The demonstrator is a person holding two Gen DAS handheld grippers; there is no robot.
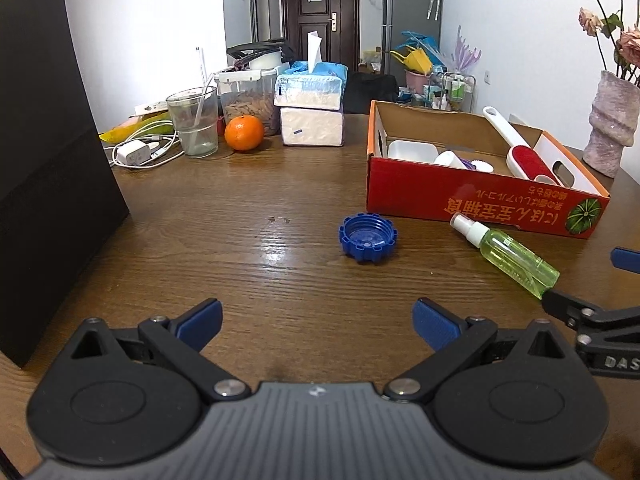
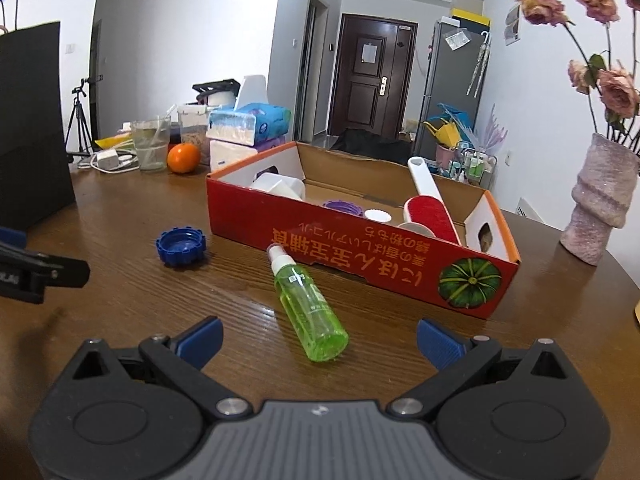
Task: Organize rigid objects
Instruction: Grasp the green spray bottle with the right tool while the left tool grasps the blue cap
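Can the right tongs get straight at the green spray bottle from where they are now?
Probably yes. The right tongs are open, and the green spray bottle lies flat on the table directly ahead, base toward them. The red box sits behind it, not between.

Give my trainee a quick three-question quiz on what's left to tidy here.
1. True or false: the green spray bottle stands upright inside the red box.
2. Which loose item lies nearer the left hand-held gripper? A) blue cap B) orange
3. Fill in: both hand-held grippers are ____ and holding nothing; see the right hand-held gripper.

Key: 1 false, it lies on its side on the table, outside the box; 2 A; 3 open.
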